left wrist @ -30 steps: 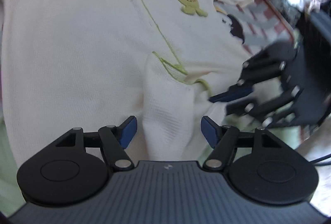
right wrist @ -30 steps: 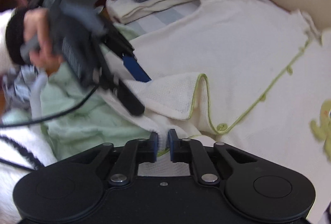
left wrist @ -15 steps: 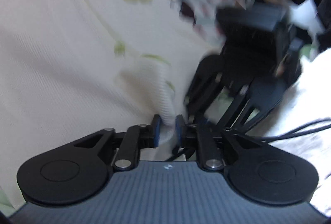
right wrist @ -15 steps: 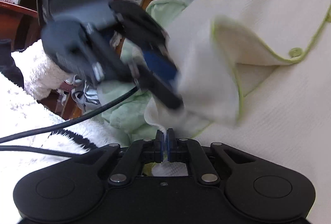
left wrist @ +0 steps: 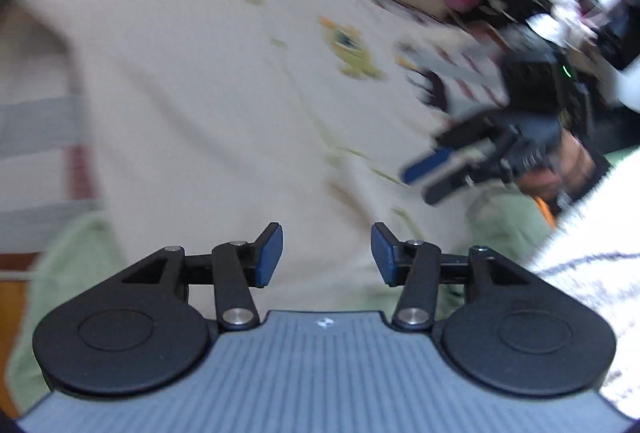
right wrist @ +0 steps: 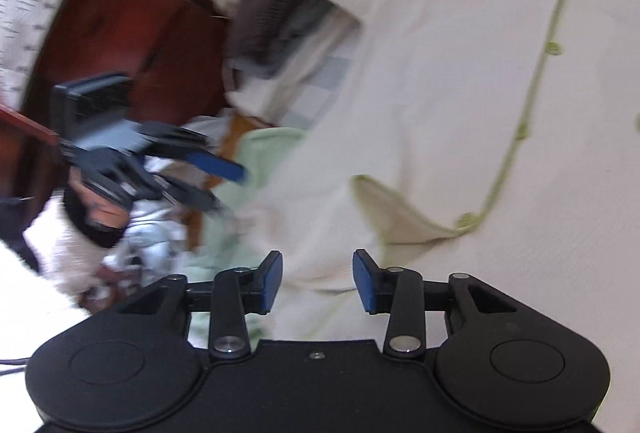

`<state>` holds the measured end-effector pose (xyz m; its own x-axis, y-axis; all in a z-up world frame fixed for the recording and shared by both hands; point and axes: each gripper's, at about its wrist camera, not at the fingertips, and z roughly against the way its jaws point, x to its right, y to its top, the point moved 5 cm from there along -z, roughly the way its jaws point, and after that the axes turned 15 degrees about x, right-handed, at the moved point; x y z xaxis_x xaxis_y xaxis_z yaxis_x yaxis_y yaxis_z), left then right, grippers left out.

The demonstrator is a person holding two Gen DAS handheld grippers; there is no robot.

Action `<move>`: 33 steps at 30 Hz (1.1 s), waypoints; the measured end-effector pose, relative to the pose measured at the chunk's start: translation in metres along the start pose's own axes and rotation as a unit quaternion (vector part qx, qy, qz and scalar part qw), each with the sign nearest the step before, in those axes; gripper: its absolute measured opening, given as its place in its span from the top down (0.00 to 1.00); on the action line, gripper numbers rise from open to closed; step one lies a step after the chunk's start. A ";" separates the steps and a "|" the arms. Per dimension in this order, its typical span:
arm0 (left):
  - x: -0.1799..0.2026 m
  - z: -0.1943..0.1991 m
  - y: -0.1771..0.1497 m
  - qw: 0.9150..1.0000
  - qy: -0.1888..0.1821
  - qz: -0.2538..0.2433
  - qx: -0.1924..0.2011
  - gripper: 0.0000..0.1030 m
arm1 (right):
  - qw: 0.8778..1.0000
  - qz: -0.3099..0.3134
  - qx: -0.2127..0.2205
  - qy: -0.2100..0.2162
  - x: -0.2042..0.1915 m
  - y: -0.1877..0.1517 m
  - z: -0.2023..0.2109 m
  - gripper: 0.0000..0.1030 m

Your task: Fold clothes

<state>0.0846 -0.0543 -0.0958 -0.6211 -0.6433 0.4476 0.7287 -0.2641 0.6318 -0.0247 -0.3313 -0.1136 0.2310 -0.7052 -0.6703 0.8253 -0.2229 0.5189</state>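
We see the cream garment [right wrist: 460,81], green-piped with a turned-up corner, spread ahead of the left gripper [left wrist: 327,253] and right gripper [right wrist: 317,281], both spread wide and empty.

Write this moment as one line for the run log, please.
task: fold clothes | left gripper: open, empty | right gripper: open, empty | cream garment with green trim: spread flat, one hem corner folded over | held: nothing

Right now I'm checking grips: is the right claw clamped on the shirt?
No, the right claw is open, its blue pads apart with the cream shirt lying loose beyond them.
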 end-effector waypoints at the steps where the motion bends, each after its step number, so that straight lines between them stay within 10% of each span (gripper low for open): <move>1: -0.011 0.001 -0.001 0.999 0.033 -0.001 0.001 0.53 | 1.000 -0.005 -0.005 -0.019 0.006 0.000 -0.007 0.51; 5: -0.041 0.004 -0.016 0.995 0.092 0.042 -0.008 0.53 | 0.998 -0.038 -0.015 -0.056 0.025 -0.005 -0.023 0.54; 7: -0.052 0.009 -0.028 0.992 0.098 0.079 -0.015 0.51 | 0.999 -0.041 -0.012 -0.026 0.019 -0.009 -0.025 0.92; 15: -0.073 0.014 -0.095 0.980 0.101 0.166 -0.040 0.37 | 0.987 -0.147 0.042 0.046 0.006 -0.019 0.001 0.92; 17: -0.066 0.009 -0.103 0.984 0.090 0.154 -0.023 0.50 | 0.981 -0.180 0.052 0.055 0.007 -0.024 0.006 0.92; 18: -0.064 0.010 -0.104 0.984 0.084 0.155 -0.015 0.97 | 0.977 -0.196 0.056 0.060 0.007 -0.026 0.009 0.92; 25: -0.052 0.079 -0.072 0.983 0.096 0.148 0.052 0.97 | 0.971 -0.210 0.086 0.072 -0.007 -0.034 0.037 0.92; 33: -0.063 0.039 -0.110 0.979 0.150 0.126 -0.054 0.96 | 0.980 -0.195 -0.031 0.024 -0.007 -0.098 -0.005 0.92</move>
<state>0.0326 0.0434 -0.1693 -0.3180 -0.8751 0.3647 0.8839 -0.1346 0.4478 -0.1039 -0.3013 -0.1627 -0.0849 -0.5417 -0.8363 0.8850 -0.4266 0.1865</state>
